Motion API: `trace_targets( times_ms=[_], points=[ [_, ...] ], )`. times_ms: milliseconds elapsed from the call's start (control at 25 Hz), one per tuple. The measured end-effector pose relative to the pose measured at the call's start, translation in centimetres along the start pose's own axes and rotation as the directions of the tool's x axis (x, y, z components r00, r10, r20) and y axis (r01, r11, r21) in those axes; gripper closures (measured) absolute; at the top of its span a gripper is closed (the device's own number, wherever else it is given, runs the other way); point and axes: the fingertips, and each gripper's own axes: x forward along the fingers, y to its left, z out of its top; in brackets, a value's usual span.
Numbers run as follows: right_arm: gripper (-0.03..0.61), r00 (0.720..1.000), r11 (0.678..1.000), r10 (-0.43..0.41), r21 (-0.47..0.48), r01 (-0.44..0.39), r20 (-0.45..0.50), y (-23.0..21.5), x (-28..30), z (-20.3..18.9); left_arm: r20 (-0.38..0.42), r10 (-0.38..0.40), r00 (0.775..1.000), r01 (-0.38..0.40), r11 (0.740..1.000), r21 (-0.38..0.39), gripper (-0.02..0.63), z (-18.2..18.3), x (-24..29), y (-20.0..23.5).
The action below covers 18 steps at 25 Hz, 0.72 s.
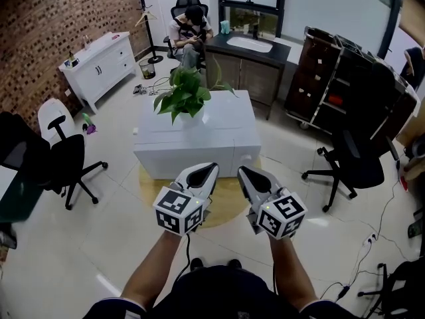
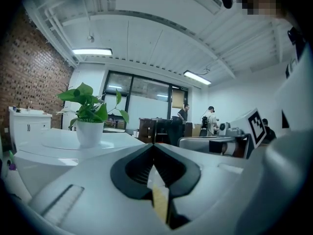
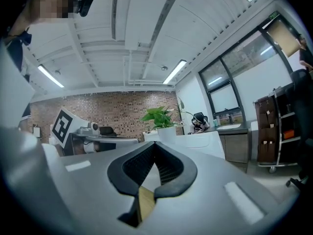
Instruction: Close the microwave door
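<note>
Head view: a white microwave (image 1: 192,153) is seen on a round wooden table (image 1: 226,195), straight ahead of both grippers, and a potted plant (image 1: 186,95) is set on its top. Its front is turned toward the grippers and appears flush with the body, though the door seam cannot be made out clearly. The left gripper (image 1: 212,169) and the right gripper (image 1: 242,171) are held side by side just short of the microwave, apart from it and from each other.

In the left gripper view the jaws of the left gripper (image 2: 154,146) are seen pressed together at the tips with nothing between them; the plant (image 2: 90,109) and the microwave top (image 2: 58,143) are seen to the left. In the right gripper view the right gripper (image 3: 155,143) is likewise pressed together and empty.

Behind the table, a seated person (image 1: 189,28), a white cabinet (image 1: 99,62) and a brown trolley (image 1: 332,78) are visible.
</note>
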Motion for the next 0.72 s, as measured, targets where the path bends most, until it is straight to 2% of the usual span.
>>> trace_targets(
  times_ms=[720],
  points=[
    [0.578, 1.0, 1.0, 0.007, -0.022, -0.007, -0.021, 0.9, 1.1, -0.4, -0.005, -0.014, 1.0, 0.014, 0.999, -0.04, 0.603, -0.9, -0.6, 0.3]
  ],
)
